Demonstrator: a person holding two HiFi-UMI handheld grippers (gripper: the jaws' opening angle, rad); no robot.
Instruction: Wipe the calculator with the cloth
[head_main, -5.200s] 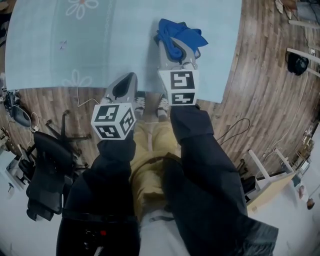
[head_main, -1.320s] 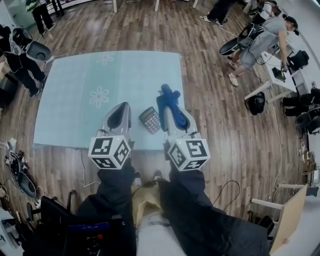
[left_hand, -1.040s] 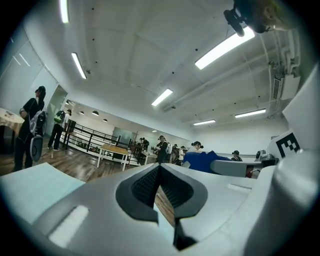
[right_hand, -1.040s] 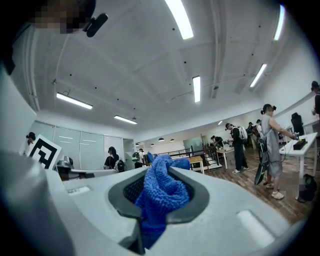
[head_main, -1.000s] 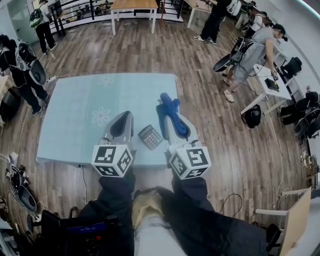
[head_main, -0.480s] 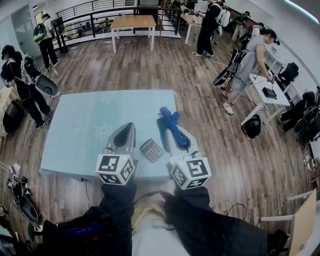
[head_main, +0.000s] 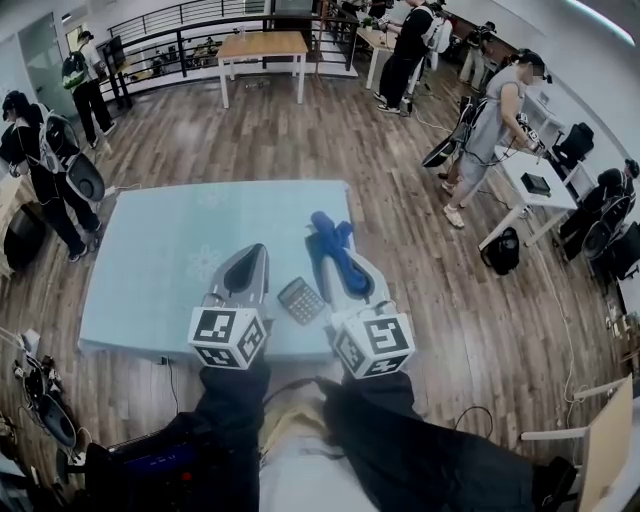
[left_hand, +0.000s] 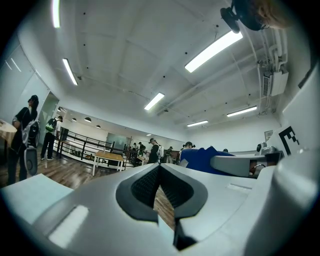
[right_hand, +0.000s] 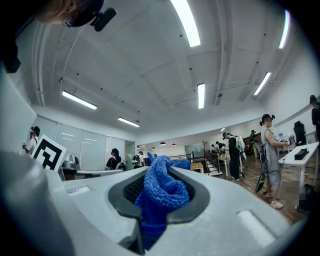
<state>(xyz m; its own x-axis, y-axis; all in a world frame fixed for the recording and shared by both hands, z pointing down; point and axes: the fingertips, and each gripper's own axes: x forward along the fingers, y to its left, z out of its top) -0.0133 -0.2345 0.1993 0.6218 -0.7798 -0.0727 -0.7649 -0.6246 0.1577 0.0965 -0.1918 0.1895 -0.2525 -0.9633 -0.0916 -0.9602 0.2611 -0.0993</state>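
Observation:
A dark calculator (head_main: 301, 299) lies on the pale blue tabletop (head_main: 150, 260) near its front edge. It sits between my two grippers and touches neither. My right gripper (head_main: 324, 243) is just right of it, shut on a blue cloth (head_main: 332, 247) that bunches out past the tips. In the right gripper view the cloth (right_hand: 162, 192) fills the gap between the jaws of that gripper (right_hand: 160, 176). My left gripper (head_main: 256, 254) hovers left of the calculator. Its jaws (left_hand: 160, 172) are shut with nothing between them. The calculator is hidden in both gripper views.
Wooden floor surrounds the table. People stand at the far left (head_main: 40, 150) and the far right (head_main: 500, 100). A wooden table (head_main: 260, 45) stands far back by a railing, and a white desk (head_main: 530, 170) is at the right.
The head view rose from my legs and the table edge to the whole table and room. The calculator came into view. The right gripper has kept the cloth throughout.

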